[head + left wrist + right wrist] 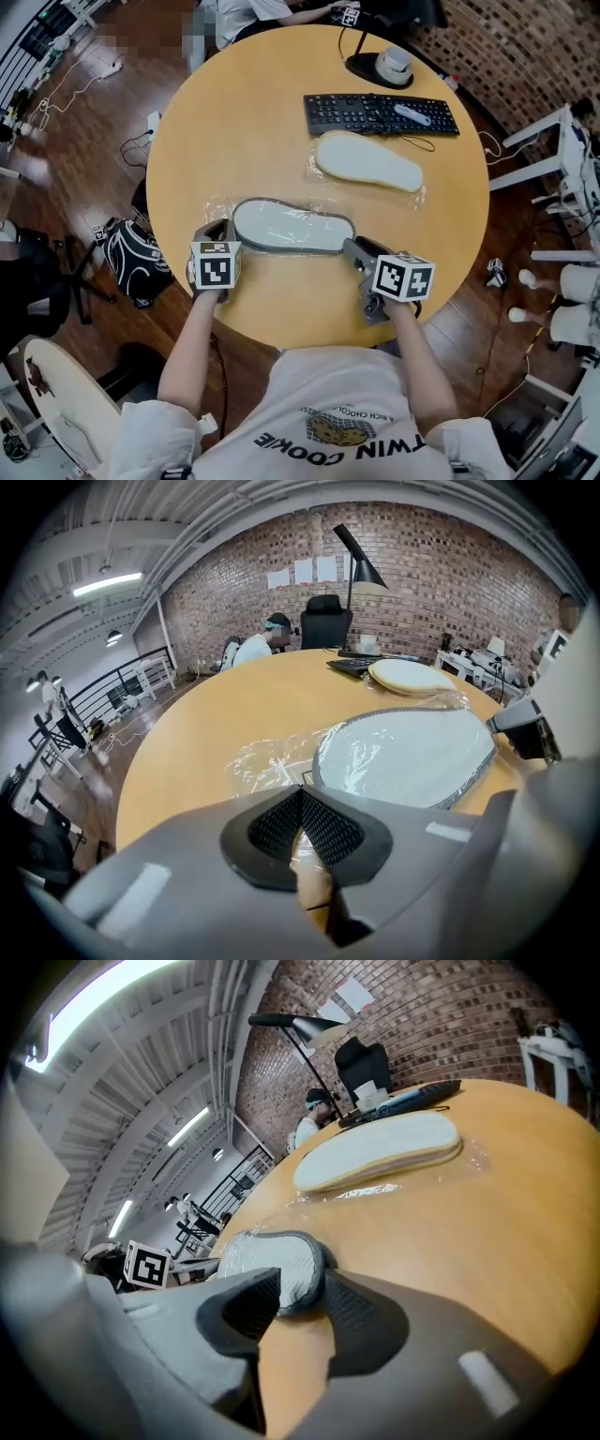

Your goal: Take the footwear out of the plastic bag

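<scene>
A grey-rimmed slipper [292,226] lies sole up inside a clear plastic bag [217,208] at the near side of the round wooden table [253,112]. My left gripper [221,229] is at the bag's left end. In the left gripper view its pads [330,829] meet at the tips, with crinkled film of the bag [267,761] caught between them. My right gripper [354,251] is at the slipper's right end. In the right gripper view it [302,1290] stands open, the slipper's rounded end [281,1274] sitting between the pads. A second, cream slipper [367,161] lies bagged farther back.
A black keyboard [380,113] and a lamp base [380,67] sit at the table's far side, where a person is seated. A black backpack [136,258] lies on the floor to the left. White furniture [572,159] stands to the right.
</scene>
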The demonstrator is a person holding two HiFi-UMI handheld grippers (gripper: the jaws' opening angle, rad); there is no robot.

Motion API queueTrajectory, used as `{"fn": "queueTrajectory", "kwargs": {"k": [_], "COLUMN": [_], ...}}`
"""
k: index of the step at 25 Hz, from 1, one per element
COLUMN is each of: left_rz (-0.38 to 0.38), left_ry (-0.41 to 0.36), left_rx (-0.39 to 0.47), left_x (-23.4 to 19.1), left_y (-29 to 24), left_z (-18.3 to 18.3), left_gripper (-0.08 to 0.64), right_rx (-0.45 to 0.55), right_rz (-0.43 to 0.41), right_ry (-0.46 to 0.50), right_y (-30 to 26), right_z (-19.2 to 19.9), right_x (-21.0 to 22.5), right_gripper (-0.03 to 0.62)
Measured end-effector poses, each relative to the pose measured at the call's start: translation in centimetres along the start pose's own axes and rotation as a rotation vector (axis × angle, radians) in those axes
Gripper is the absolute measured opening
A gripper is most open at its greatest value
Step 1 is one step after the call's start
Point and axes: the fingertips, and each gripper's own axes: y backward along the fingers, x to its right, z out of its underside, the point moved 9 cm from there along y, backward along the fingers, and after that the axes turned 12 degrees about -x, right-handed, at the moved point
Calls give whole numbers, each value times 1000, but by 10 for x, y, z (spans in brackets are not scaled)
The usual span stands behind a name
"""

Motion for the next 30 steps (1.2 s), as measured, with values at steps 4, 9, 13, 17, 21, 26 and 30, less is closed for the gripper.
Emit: {"fn": "queueTrajectory", "kwargs": {"k": [4,9,13,17,21,26,30], "left_rz": [-1,7,14,18,11,0,-22], "left_ry": [-5,-12,-23,-31,-34,-50,-82], "left_rx": [-12,-32,-24,-24,-21,-19,-12], "left_x": [0,1,-1,-1,-3,-2,-1], "left_y": [-6,-11,-11,-12,-12,-12,-15], "left_z": [2,-4,-4,-2,-1,-1,-1], "left_gripper": [3,3,3,3,3,3,3], "right_rx": [-15,-74,-104,-143,-155,-139,-112], "right_rz": [-77,-110,-166,-240,-270,-265,-293], "right_ry": [-64,-94,-112,-112,-133,-111,-135], "right_y": [-3,-10,-15,-21,-24,-20,-17], "right_z": [-2,-9,-9,-10,-11,-8,-5], "right_x": [8,18,22,19,21,23,27], "right_gripper": [164,207,210,210,202,124,106]}}
